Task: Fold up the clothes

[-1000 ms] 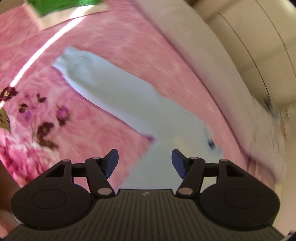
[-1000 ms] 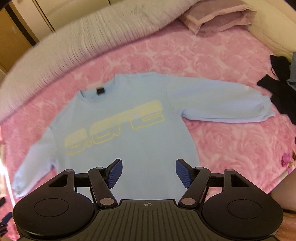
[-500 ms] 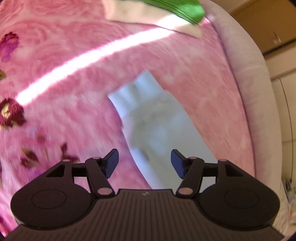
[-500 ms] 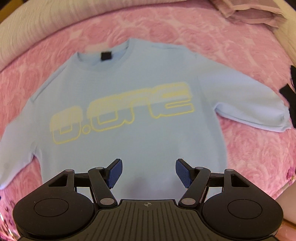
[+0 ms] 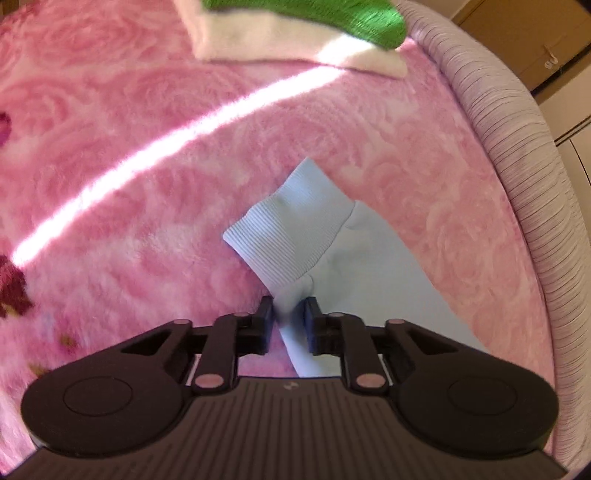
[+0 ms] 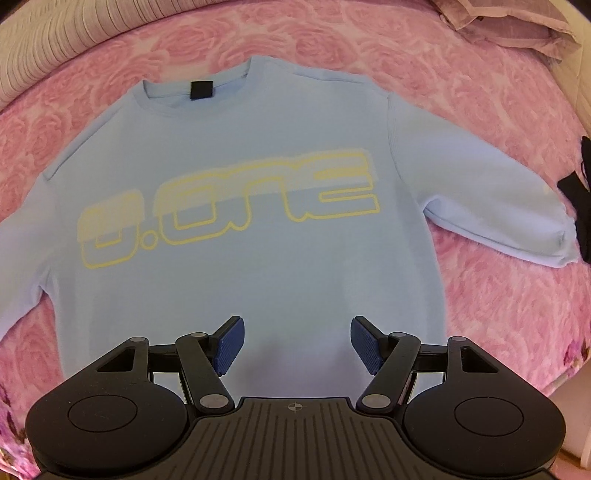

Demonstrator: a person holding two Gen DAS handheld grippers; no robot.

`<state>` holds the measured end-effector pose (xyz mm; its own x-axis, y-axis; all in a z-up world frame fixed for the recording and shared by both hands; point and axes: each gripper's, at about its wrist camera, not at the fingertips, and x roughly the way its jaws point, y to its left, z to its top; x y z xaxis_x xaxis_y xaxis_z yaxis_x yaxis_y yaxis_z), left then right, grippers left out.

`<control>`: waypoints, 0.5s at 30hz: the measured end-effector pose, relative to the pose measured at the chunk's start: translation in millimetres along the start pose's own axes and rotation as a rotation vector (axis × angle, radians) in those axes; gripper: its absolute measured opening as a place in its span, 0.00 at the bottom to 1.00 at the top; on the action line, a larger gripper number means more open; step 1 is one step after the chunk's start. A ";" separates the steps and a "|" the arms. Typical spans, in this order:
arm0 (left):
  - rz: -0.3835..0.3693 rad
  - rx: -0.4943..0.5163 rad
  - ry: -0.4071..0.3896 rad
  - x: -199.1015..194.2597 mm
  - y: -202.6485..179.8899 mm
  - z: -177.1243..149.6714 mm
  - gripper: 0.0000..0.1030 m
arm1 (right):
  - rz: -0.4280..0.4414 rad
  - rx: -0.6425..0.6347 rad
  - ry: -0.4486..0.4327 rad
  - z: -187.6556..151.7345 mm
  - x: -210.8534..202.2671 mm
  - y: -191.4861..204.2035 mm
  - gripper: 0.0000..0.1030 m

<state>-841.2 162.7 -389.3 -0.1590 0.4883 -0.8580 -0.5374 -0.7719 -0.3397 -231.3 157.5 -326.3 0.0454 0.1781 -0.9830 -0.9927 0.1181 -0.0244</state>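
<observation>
A light blue sweatshirt (image 6: 258, 122) with yellow lettering lies flat, front up, on a pink rose-patterned blanket (image 6: 461, 92), both sleeves spread out. In the left wrist view one sleeve (image 5: 369, 280) ends in a ribbed cuff (image 5: 288, 236). My left gripper (image 5: 289, 319) is closing its jaws just behind that cuff, and a bunched fold of sleeve fabric is pinched between the pads. My right gripper (image 6: 295, 339) hangs open above the sweatshirt's lower body, with nothing between its fingers.
A folded white cloth (image 5: 295, 55) with a green one (image 5: 332, 14) on top lies beyond the cuff. A grey ribbed bed edge (image 5: 517, 166) runs along the right. A black garment (image 6: 576, 192) lies past the other sleeve's end, and a pillow (image 6: 509, 22) sits far right.
My left gripper came down onto the sleeve end and went from wide open to pinching the fabric behind the cuff. My right gripper dropped closer over the sweatshirt and stayed open.
</observation>
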 end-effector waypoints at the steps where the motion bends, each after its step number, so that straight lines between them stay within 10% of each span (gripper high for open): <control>1: -0.005 0.056 -0.035 -8.1 -8.9 -2.4 0.04 | -0.003 -0.001 0.002 -0.8 5.2 -6.5 0.66; 6: -0.150 0.399 -0.207 -72.1 -86.5 -32.4 0.03 | -0.008 0.034 0.029 -6.1 26.4 -50.8 0.66; 9: -0.374 0.545 -0.245 -120.1 -143.5 -79.0 0.02 | -0.012 0.064 0.028 -9.2 28.6 -84.3 0.66; 15: -0.830 0.761 0.038 -152.1 -247.2 -230.3 0.16 | -0.061 0.133 -0.002 -9.6 29.0 -154.5 0.66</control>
<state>-493.4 185.5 -263.5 0.5014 0.7122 -0.4914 -0.8324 0.2421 -0.4985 -77.7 135.0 -352.8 0.1053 0.1690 -0.9800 -0.9644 0.2576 -0.0592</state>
